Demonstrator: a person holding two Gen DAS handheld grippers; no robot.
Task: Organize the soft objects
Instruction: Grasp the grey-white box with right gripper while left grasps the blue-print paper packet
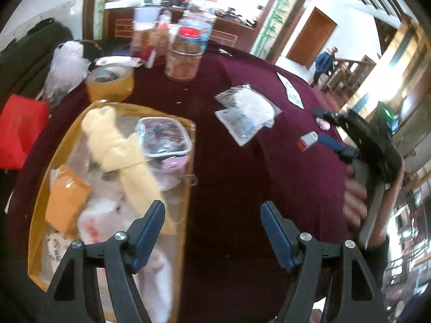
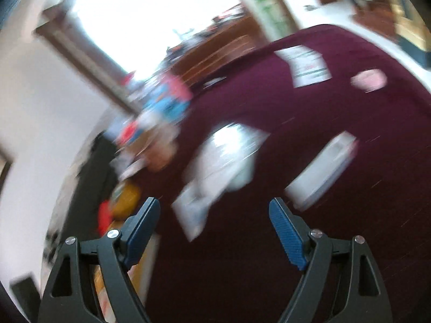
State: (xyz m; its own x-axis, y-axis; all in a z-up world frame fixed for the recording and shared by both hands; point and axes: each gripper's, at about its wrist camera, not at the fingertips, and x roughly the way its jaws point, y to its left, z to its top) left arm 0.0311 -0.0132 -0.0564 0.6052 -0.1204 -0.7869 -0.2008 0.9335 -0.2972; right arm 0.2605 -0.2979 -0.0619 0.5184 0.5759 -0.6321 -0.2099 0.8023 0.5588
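At bench's left edge, box already held yellow cloth, pouches. Clear bags remained mid-bench, outside box. Left tool, right tool both gaped wide, empty.

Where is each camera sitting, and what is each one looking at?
Left wrist: sits on the left claw, looking down over the yellow-rimmed storage bag and maroon tablecloth; own open claw shows, plus the right hand with its claw.
Right wrist: sits on the right claw, looking down across the tablecloth, very blurred; only its own open, empty claw shows.
Shared: the tablecloth, clear plastic packets and white card.
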